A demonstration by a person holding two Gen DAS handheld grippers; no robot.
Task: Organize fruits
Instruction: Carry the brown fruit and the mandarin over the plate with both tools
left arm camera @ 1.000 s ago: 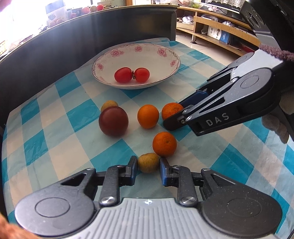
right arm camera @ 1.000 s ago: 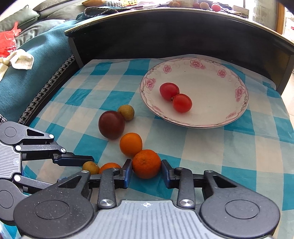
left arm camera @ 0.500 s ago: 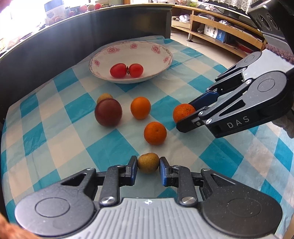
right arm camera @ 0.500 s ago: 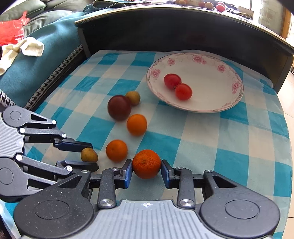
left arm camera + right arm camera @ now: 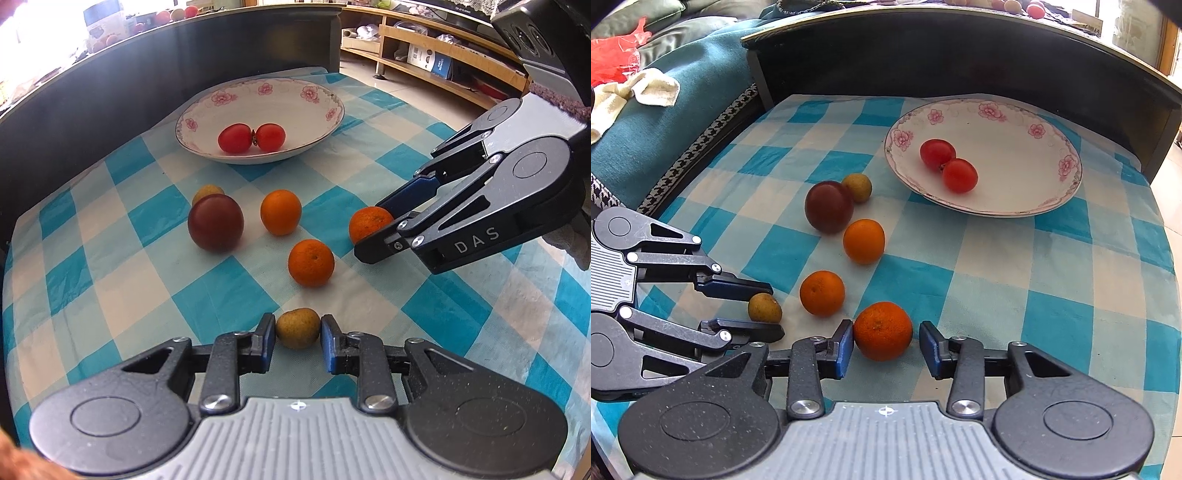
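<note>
Releasing: right gripper (image 5: 886, 345) jaws have just been opening, tangerine (image 5: 882, 330) between them, far pad clear. Left gripper (image 5: 297, 341) pinches the small brown fruit (image 5: 297, 328) at its tips. Both look light, round, prone to rolling; grip across the middle, gently.

Two tomatoes (image 5: 948, 165) lie in the plate (image 5: 1052, 199) — five fruits (image 5: 863, 241) before it on the cloth (image 5: 1052, 295).

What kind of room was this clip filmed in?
Probably a home living room: a checked tablecloth carrying a floral plate and loose fruit, a teal sofa beside the table, and a low wooden TV-style shelf unit behind.
</note>
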